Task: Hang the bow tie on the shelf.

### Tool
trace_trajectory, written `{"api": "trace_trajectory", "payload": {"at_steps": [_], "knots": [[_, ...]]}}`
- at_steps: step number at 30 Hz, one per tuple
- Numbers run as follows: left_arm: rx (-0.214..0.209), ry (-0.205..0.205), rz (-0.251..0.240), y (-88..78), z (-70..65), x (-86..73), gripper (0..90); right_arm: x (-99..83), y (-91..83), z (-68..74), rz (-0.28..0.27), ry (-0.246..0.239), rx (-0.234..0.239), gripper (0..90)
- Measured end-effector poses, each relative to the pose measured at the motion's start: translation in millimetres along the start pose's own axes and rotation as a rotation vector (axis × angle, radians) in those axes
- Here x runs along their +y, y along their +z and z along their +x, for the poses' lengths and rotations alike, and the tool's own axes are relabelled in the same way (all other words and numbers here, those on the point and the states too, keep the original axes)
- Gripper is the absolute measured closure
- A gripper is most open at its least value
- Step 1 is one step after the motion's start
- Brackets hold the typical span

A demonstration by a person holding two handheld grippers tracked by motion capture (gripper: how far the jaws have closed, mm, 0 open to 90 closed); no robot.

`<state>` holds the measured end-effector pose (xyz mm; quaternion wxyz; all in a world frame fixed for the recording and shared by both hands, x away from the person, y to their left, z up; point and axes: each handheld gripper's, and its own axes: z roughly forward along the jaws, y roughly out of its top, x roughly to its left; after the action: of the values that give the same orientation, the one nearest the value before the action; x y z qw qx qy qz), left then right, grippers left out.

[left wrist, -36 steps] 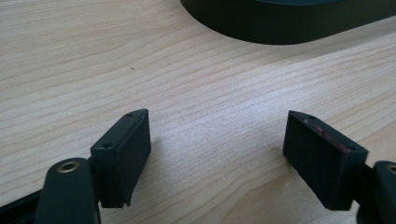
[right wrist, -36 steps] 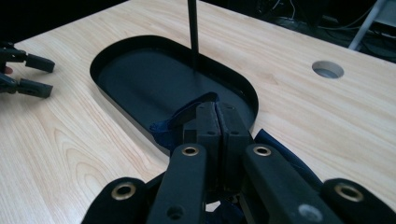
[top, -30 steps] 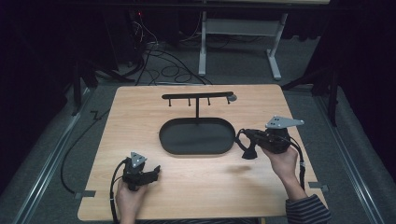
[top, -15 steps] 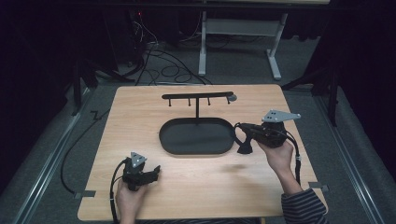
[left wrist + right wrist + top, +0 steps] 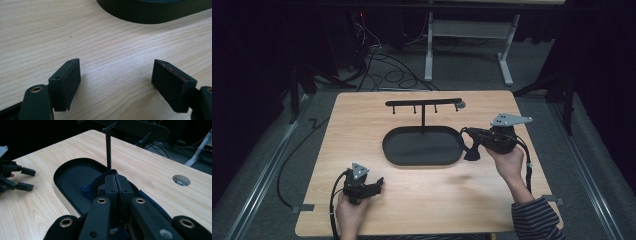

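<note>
Both grippers matter: our right gripper (image 5: 473,144) has crept toward the tray (image 5: 422,148), fingers clamped on blue cord (image 5: 88,187); left gripper (image 5: 373,186) sits open on the worktop (image 5: 362,125). Probably hanging it on the stand (image 5: 424,105) next.

Table (image 5: 362,125): light wood top, rectangular, on a grey floor with dark surroundings.
Tray (image 5: 422,148): black oval, near table centre.
Stand (image 5: 424,106): black T-shaped post at the tray's far edge, crossbar with short pegs hanging down.
Left gripper (image 5: 373,186): near front-left of table, held in left hand (image 5: 349,212), well apart from tray.
Right gripper (image 5: 468,142): at tray's right end, held in right hand (image 5: 508,162); striped sleeve (image 5: 534,220) below.
Cables (image 5: 382,65): dark tangle on floor beyond table.
</note>
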<state>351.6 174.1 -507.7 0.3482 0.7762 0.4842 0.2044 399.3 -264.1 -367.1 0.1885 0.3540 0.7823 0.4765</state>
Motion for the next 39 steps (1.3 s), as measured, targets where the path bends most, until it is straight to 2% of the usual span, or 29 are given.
{"api": "trace_trajectory", "payload": {"at_steps": [7,22,39], "knots": [[0.0,-0.001,-0.001,0.1,0.0,0.0,23.8,8.3,0.9,-6.2,-0.014,0.015,-0.006,90.0],[0.0,0.0,-0.001,0.1,0.0,0.0,23.8,28.4,9.8,-14.6,-0.02,0.01,-0.031,90.0],[0.0,0.0,-0.001,0.1,-0.1,0.0,23.8,52.8,22.3,-17.7,-0.036,0.007,-0.043,90.0]]}}
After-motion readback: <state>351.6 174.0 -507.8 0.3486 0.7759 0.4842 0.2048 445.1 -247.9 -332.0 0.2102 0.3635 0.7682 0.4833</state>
